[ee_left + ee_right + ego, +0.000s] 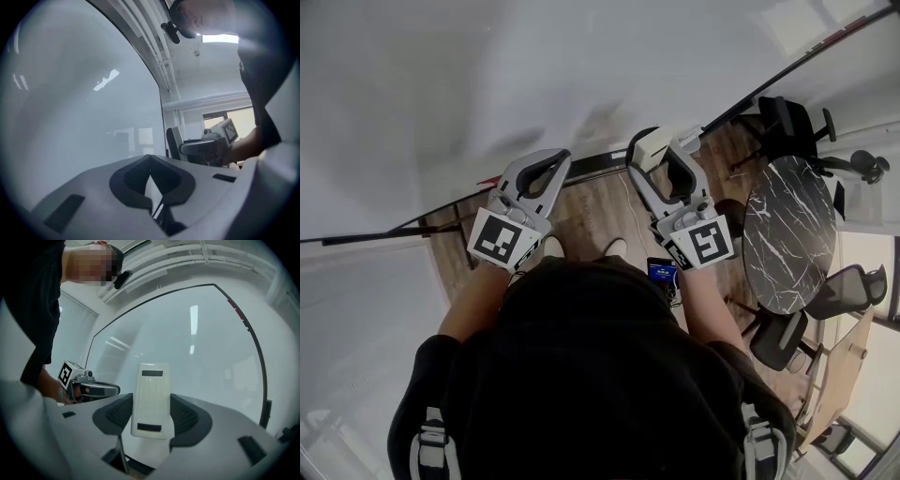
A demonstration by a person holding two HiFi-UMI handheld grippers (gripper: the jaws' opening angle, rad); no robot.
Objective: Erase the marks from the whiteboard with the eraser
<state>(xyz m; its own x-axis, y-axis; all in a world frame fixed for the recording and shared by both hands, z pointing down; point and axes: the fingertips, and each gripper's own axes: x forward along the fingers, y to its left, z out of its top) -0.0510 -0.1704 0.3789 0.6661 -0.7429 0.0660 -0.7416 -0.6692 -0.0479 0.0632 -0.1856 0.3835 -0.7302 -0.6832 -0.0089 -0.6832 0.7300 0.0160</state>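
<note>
The whiteboard fills the space in front of me, and I see no marks on it in any view. My right gripper is shut on a cream plastic eraser, which stands upright between the jaws and points at the whiteboard. In the head view the eraser shows close to the board's lower edge. My left gripper is level with the right one, to its left. Its jaws meet at the tips with nothing between them, facing the whiteboard.
A round dark marble table stands to my right, with black office chairs around it. The floor below the board is wood. A small device with a blue screen hangs at my front.
</note>
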